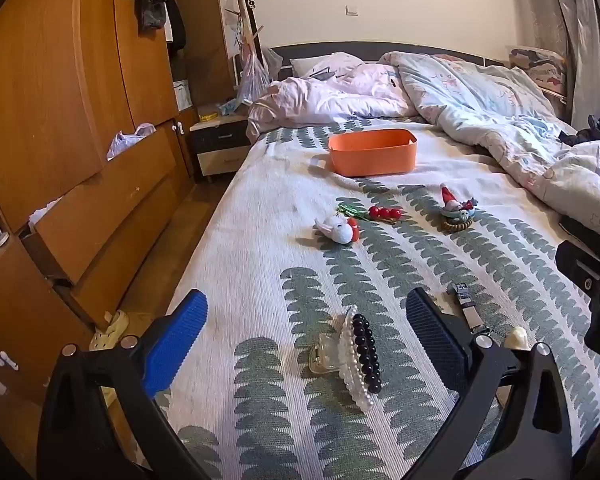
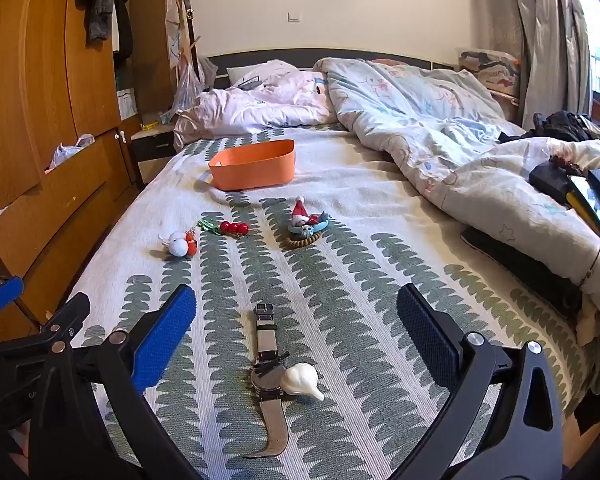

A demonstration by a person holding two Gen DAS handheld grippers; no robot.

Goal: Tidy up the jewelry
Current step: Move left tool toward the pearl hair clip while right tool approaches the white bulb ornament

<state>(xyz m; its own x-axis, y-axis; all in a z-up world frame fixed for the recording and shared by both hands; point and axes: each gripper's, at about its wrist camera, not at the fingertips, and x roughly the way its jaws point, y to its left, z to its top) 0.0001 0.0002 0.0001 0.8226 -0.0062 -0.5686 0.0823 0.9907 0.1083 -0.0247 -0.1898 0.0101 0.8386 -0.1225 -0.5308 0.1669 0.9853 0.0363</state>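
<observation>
My left gripper [image 1: 306, 320] is open above the bed, and a pearl and black bead hair claw [image 1: 358, 354] lies on the sheet between its fingers, untouched. My right gripper [image 2: 296, 314] is open too, over a grey-strapped wristwatch [image 2: 269, 364] with a white garlic-shaped trinket [image 2: 302, 378] beside its face. Further up the bed lie a white plush charm [image 1: 338, 230], a red bead piece [image 1: 385, 213] with green cord, and a small pile of bracelets with a red-hatted figure [image 1: 456, 210]. Behind them stands an orange bin [image 1: 372, 151], which looks empty.
A rumpled duvet [image 2: 440, 120] covers the bed's right and far part, with dark devices and a phone [image 2: 592, 200] on it. Wooden wardrobe drawers [image 1: 80, 208] line the left side, a nightstand [image 1: 220, 144] beyond. Slippers [image 1: 108, 330] lie on the floor.
</observation>
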